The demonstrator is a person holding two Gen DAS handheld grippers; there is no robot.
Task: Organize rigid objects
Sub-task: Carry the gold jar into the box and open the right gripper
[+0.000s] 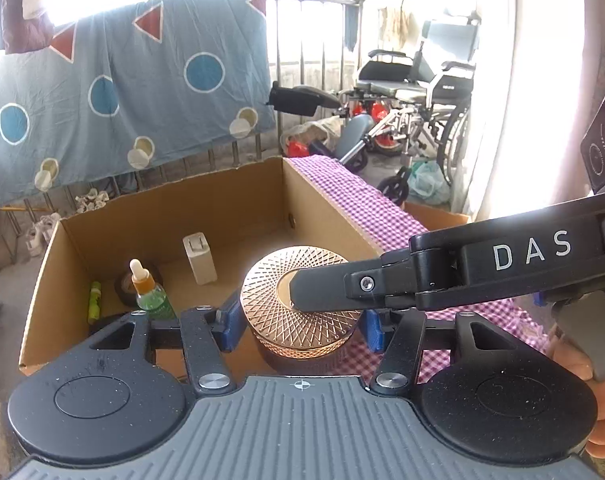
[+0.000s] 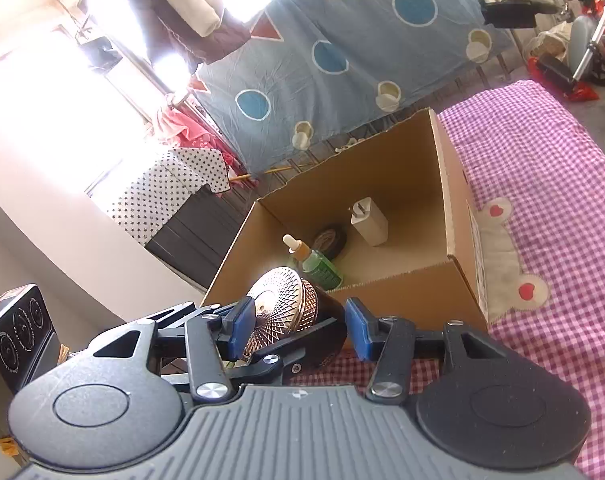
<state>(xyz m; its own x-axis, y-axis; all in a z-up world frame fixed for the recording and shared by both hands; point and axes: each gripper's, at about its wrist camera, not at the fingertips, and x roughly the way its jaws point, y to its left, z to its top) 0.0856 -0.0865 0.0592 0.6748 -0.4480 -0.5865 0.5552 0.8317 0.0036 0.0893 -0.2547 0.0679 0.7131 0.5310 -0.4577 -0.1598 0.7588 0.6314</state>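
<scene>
A dark jar with a rose-gold patterned lid (image 1: 302,300) sits between the blue pads of my left gripper (image 1: 300,326), which is shut on it at the near edge of the cardboard box (image 1: 230,196). My right gripper (image 2: 298,330) comes in from the right; one finger (image 1: 326,286) lies across the lid top. In the right wrist view the jar (image 2: 286,308) sits between the right gripper's blue pads (image 2: 358,330), which stand apart around it. The box holds a green dropper bottle (image 1: 150,292), a tape roll (image 1: 124,284), a white charger (image 1: 200,258) and a yellow-green tube (image 1: 95,300).
The box stands on a pink checkered cloth (image 2: 542,184) over the table. A blue patterned sheet (image 1: 122,92) hangs on a railing behind. A wheelchair (image 1: 422,96) and clutter stand at the back right. A dark device (image 2: 16,332) is at the left.
</scene>
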